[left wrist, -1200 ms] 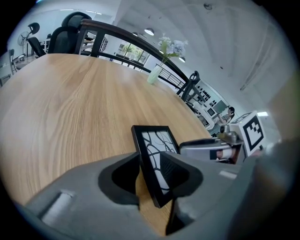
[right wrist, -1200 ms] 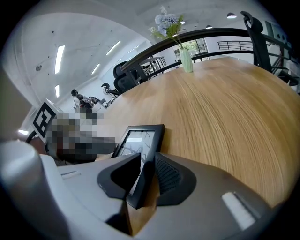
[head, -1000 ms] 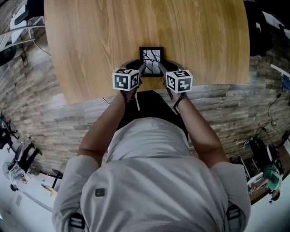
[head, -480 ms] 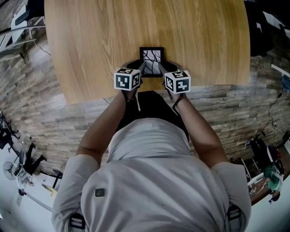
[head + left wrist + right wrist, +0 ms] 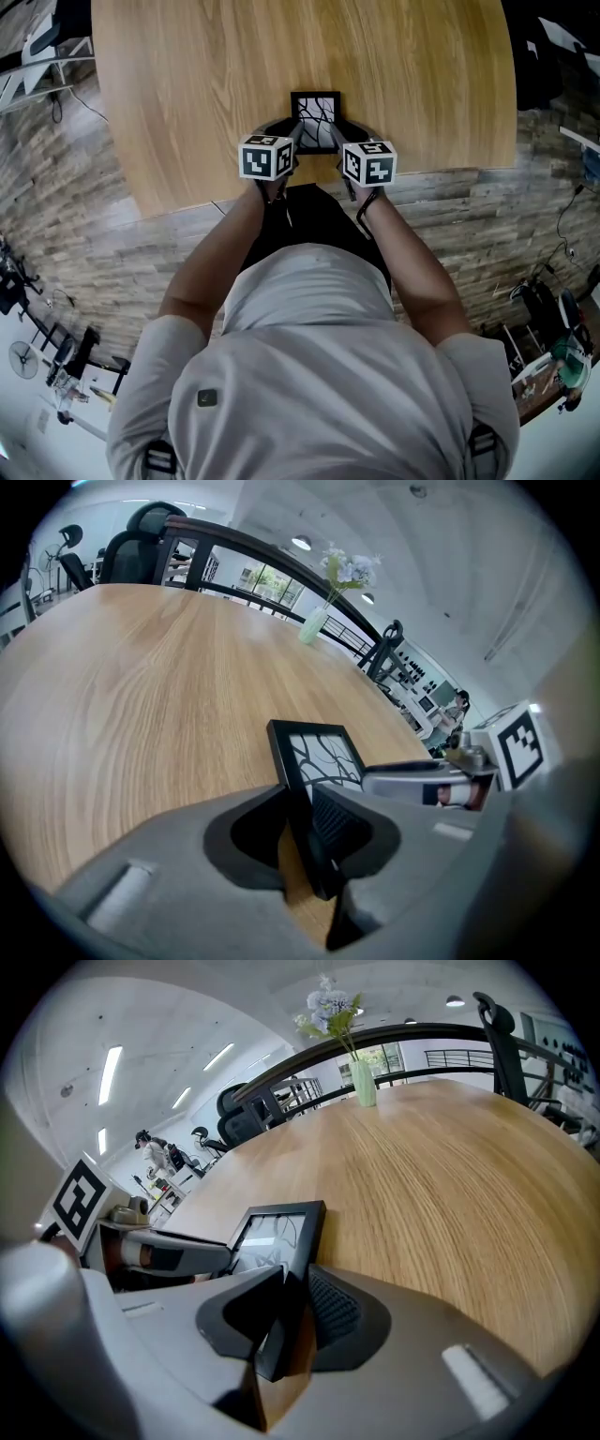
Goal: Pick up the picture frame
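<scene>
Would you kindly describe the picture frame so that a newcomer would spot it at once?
On the large wooden table, at the edge nearest the person, lies the picture frame, its sides between the closing jaws of the left gripper and right gripper. It is small, black-rimmed, with dark branching lines on white, unlike the flower vase far across the table.
</scene>
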